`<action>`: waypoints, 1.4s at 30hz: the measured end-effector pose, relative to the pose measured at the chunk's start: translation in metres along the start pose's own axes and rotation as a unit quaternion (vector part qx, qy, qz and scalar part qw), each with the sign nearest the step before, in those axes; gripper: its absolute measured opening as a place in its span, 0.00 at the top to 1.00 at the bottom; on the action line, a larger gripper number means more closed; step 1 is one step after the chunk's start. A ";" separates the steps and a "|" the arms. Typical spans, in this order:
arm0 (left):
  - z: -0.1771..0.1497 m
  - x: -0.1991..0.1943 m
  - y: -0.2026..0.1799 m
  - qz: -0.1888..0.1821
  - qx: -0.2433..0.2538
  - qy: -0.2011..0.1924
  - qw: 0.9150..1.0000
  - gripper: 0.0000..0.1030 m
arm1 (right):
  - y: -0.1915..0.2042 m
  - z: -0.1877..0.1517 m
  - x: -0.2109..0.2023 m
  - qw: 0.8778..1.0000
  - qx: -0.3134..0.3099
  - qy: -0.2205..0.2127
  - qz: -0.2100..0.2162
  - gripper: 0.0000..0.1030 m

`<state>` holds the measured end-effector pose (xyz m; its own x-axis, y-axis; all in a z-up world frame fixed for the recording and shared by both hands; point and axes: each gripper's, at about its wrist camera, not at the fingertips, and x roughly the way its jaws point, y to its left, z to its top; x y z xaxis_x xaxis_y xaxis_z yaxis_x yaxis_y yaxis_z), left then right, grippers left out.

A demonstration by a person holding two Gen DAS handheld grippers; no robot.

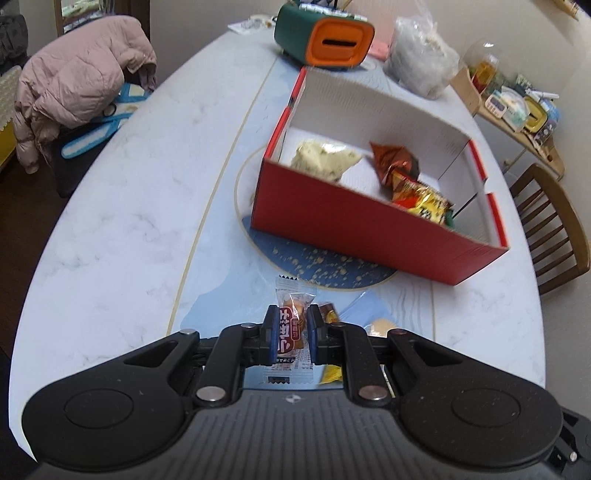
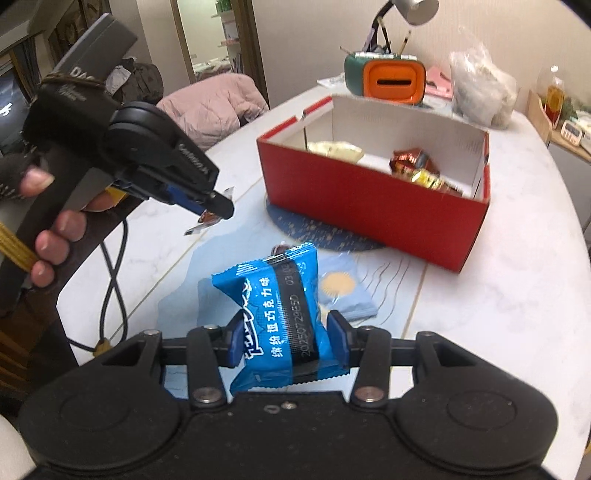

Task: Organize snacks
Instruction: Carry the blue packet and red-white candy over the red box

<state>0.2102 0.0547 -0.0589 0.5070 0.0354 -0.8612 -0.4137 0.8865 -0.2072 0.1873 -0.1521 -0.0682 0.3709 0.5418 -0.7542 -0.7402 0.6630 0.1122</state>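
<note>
My left gripper [image 1: 291,326] is shut on a small clear-wrapped snack with a red label [image 1: 291,325], held above the table. In the right wrist view the same left gripper [image 2: 218,208] shows at the left, carried by a person's hand [image 2: 59,236]. My right gripper [image 2: 286,332] is shut on a blue snack packet [image 2: 280,317]. Ahead stands the red box with a white inside [image 1: 354,221] [image 2: 369,206]. In it lie a pale green packet [image 1: 325,158], a brown foil packet [image 1: 391,162] and a yellow-red packet [image 1: 424,201].
Another small snack [image 1: 328,314] and a blue mat with a sun print [image 2: 347,291] lie on the marble table [image 1: 122,229]. Behind the box stand a green and orange container [image 1: 325,35] and a clear plastic bag [image 1: 421,62]. A wooden chair [image 1: 554,229] is at the right, a pink jacket [image 1: 77,88] at the left.
</note>
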 end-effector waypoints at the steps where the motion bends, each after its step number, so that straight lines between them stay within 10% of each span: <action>1: 0.001 -0.004 -0.002 0.001 0.000 -0.004 1.000 0.86 | -0.002 0.002 -0.003 1.000 -0.003 -0.004 -0.002 0.57; 24: 0.095 -0.013 -0.071 -0.016 0.057 -0.057 0.997 0.85 | -0.070 0.091 -0.006 0.997 0.016 -0.064 -0.047 0.57; 42: 0.154 0.092 -0.058 0.006 0.071 0.045 0.996 0.85 | -0.116 0.156 0.085 0.997 0.039 -0.002 -0.072 0.57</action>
<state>0.3971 0.0774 -0.0544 0.4308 0.0112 -0.9024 -0.3057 0.9426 -0.1342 0.3922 -0.1025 -0.0450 0.4730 0.4396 -0.7635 -0.6332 0.7722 0.0524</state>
